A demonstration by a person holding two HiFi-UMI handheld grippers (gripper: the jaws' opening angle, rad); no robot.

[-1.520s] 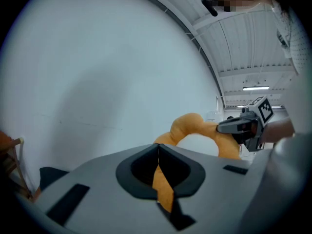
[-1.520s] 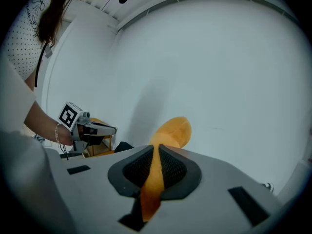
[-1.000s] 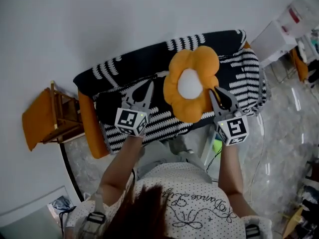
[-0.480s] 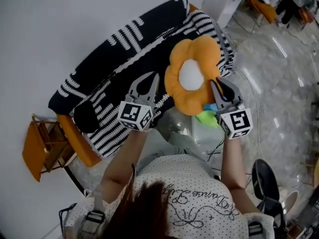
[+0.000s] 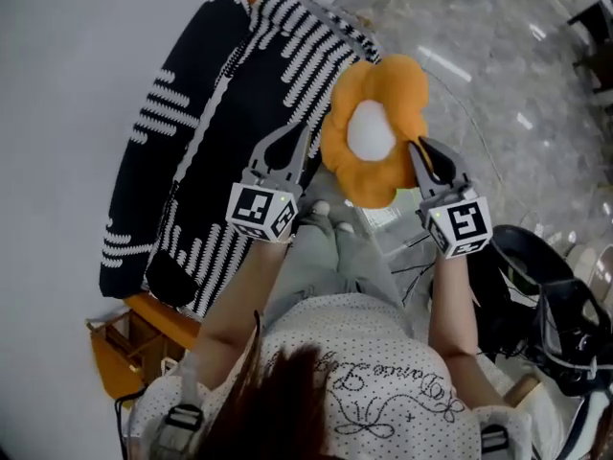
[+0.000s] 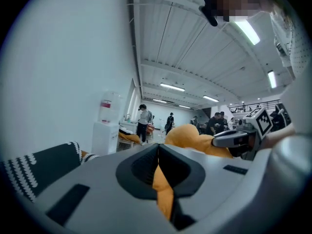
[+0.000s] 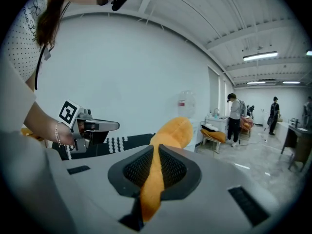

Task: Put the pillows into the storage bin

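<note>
Head view: the left gripper (image 5: 300, 135) and right gripper (image 5: 418, 148) each pinch an edge of the flower pillow (image 5: 374, 130) held between them, jaws nearly closed.

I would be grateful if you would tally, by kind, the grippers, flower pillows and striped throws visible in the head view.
Grippers: 2, the left gripper and the right gripper, each shut on the pillow's edge
Flower pillow, orange with a white centre: 1
Striped throw, black and white: 1
Total: 4
</note>
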